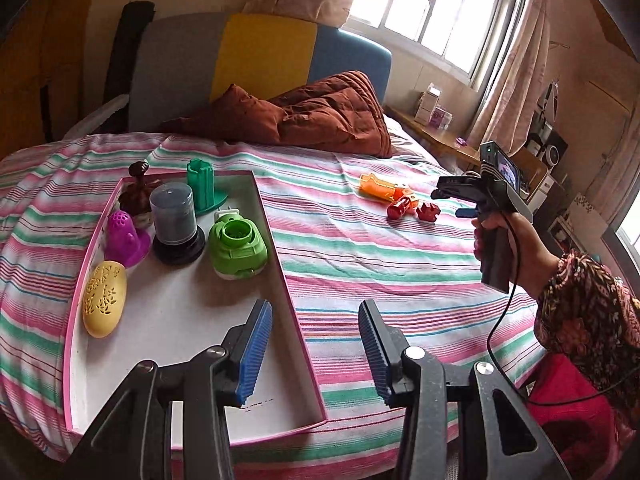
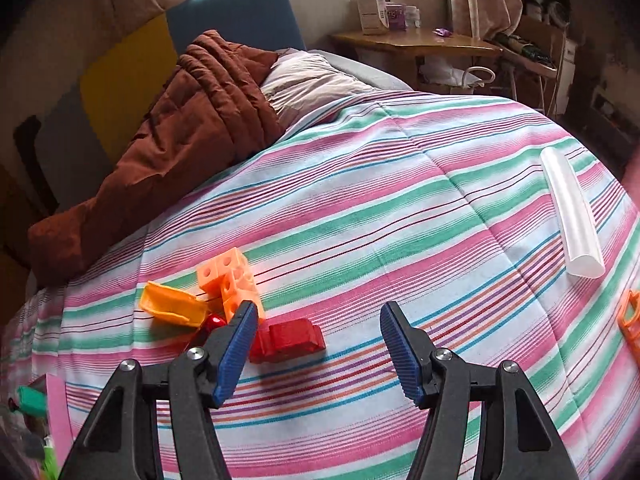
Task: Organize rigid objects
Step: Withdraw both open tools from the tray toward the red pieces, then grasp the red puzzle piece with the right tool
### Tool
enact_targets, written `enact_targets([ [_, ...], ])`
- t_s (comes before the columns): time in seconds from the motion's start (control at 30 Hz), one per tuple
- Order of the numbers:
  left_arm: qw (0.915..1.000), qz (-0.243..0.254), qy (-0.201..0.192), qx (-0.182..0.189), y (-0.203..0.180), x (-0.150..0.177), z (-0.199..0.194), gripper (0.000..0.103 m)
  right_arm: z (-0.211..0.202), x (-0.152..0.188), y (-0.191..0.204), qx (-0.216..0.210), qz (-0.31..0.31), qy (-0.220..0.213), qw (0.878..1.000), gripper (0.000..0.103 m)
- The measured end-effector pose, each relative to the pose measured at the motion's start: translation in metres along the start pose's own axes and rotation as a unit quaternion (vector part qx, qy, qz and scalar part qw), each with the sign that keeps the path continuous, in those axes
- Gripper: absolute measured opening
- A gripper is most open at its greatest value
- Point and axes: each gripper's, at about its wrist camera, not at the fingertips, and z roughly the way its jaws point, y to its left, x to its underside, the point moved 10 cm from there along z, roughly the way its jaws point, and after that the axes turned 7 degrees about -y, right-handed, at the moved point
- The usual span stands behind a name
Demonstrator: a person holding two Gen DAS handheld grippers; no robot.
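A pink-rimmed white tray (image 1: 180, 320) lies on the striped bed. In it stand a yellow perforated egg (image 1: 105, 298), a purple cone (image 1: 125, 238), a grey cylinder on a black base (image 1: 173, 216), a green round gadget (image 1: 237, 243), a green tower (image 1: 202, 183) and a brown figure (image 1: 138, 190). My left gripper (image 1: 314, 340) is open and empty over the tray's right rim. My right gripper (image 2: 318, 344) is open and empty, just above a red block (image 2: 290, 340), with orange cubes (image 2: 230, 276), an orange scoop (image 2: 170, 304) and a red piece (image 2: 214, 322) to its left.
A white half-tube (image 2: 572, 216) lies on the bed at the right, an orange piece (image 2: 630, 322) at the right edge. A brown quilt (image 2: 172, 136) is bunched at the headboard. A wooden desk (image 2: 416, 42) stands beyond the bed. The right gripper also shows in the left wrist view (image 1: 466, 212).
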Motion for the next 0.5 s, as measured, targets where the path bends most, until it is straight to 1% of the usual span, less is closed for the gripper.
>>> enact_targets([
  [0.1, 1.0000, -0.002, 0.003, 0.000, -0.001, -0.001, 0.003, 0.045, 0.005, 0.005, -0.002, 0.000, -0.013, 0.007, 1.000, 0.064],
  [0.13, 1.0000, -0.003, 0.002, 0.001, -0.002, -0.001, 0.004, 0.045, 0.003, 0.008, -0.004, -0.005, -0.017, 0.007, 1.000, 0.067],
  [0.23, 1.0000, -0.002, 0.004, 0.006, -0.008, -0.002, 0.009, 0.045, -0.006, 0.024, -0.010, -0.021, -0.025, 0.014, 0.999, 0.071],
  [0.3, 0.9999, -0.002, 0.006, 0.014, -0.013, -0.002, 0.012, 0.045, -0.017, 0.037, -0.018, -0.018, -0.025, 0.018, 0.999, 0.071],
  [0.4, 0.9997, 0.002, 0.010, 0.021, -0.020, -0.001, 0.015, 0.045, -0.034, 0.046, -0.021, -0.030, -0.035, 0.000, 0.999, 0.071],
  [0.5, 0.9996, 0.003, 0.012, 0.025, -0.024, 0.001, 0.017, 0.045, -0.047, 0.049, -0.011, -0.045, -0.065, -0.022, 0.997, 0.072],
])
